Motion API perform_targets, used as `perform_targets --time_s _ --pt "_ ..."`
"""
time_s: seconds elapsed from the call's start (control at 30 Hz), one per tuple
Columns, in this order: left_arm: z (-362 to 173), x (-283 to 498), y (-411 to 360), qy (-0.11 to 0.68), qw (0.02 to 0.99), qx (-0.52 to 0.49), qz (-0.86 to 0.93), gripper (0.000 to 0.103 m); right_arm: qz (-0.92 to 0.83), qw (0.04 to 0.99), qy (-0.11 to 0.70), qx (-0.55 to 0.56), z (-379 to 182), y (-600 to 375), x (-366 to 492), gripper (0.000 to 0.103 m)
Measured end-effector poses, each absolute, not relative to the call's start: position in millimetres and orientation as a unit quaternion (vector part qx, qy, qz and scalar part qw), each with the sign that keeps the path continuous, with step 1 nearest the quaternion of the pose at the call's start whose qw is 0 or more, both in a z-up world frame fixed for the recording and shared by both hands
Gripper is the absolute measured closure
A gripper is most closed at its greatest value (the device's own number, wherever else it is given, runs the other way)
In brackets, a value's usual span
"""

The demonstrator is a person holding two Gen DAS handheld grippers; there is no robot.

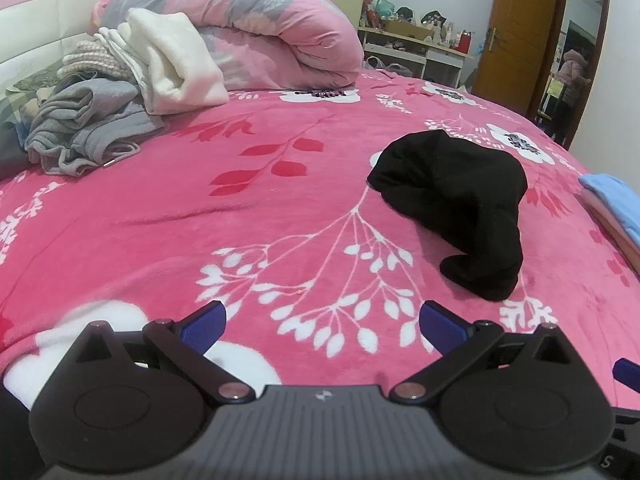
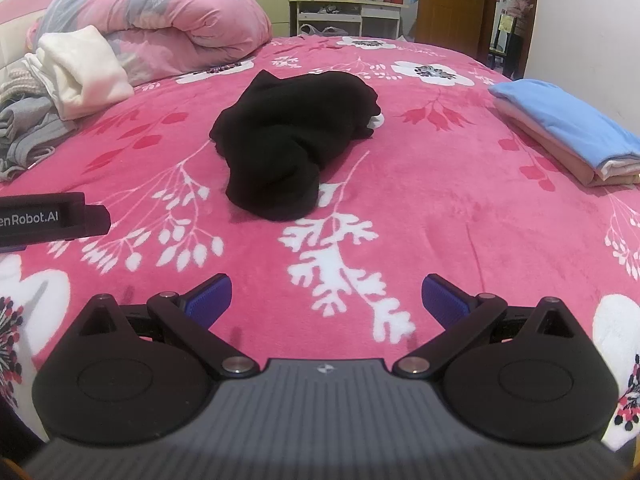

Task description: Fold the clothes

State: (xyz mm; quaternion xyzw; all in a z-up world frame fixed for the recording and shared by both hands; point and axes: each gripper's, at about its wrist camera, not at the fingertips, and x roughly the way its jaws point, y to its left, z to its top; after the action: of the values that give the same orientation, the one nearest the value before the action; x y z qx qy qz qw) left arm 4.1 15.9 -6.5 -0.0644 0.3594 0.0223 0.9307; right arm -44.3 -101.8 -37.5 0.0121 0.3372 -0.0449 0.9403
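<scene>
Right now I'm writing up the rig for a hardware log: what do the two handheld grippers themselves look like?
Both look identical. The left gripper and right gripper each have a ribbed grey body with a small logo, two round black discs, black linkage arms with silver pivot pins, and blue textured finger pads. In the right wrist view, the left unit's black side casing carries white lettering ending "enRobot.AI". No cables or sleeves show.

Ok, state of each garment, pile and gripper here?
Black garment: crumpled, unfolded, mid-bed.
Blue and pink stack: folded, right side.
Grey and white pile: unfolded heap, left.
Quilt: rolled up.
Left gripper: open, empty.
Right gripper: open, empty.
</scene>
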Motion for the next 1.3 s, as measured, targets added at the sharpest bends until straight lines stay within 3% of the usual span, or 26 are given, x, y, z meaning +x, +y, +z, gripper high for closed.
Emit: perform_targets --time_s 1.3 --pt "-11.7 3.6 14.5 0.362 0.93 -0.057 0.029 0.0 -0.042 0.938 0.343 0.016 -41.1 -99.2 -44.4 0.001"
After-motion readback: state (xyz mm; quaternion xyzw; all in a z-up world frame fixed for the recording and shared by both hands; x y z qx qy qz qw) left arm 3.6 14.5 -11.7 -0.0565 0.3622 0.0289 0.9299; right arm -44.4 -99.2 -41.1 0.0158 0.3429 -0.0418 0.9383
